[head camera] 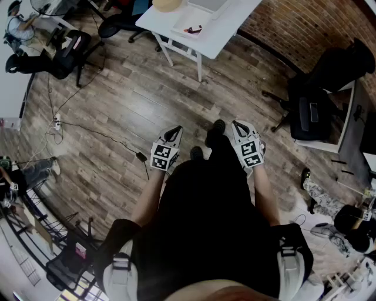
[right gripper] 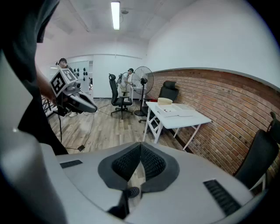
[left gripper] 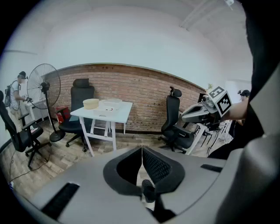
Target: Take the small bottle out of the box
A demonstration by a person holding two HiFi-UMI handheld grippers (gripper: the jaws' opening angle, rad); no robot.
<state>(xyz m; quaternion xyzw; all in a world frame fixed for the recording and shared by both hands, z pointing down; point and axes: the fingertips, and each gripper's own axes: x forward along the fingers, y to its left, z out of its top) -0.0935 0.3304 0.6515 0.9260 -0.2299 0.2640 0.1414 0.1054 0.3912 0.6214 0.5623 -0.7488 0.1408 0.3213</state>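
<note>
A person stands on a wood-plank floor (head camera: 129, 100) well apart from the work, holding the left gripper (head camera: 175, 130) and the right gripper (head camera: 238, 125) low in front of the body, both angled down. Each gripper view shows its fingers (left gripper: 154, 164) pressed together with nothing between them, and the right pair (right gripper: 151, 162) is just as bare.

The step in hand appears to be the approach. It would go best if the person walks up to the white table (head camera: 226, 32), squares up to its near edge and spreads one gripper's fingers before reaching in. The other gripper could be kept free to steady the container. A small bottle likely calls for a pinch on its body rather than its cap, then a straight lift clear of the wall.

On the table, from the left, sit a beige bowl (head camera: 167, 4), a shallow white tray (head camera: 179, 27) with a small dark item too small to identify, and a white box (head camera: 210, 4). The small bottle cannot be made out in any view, so it is presumably inside one of these.
</note>
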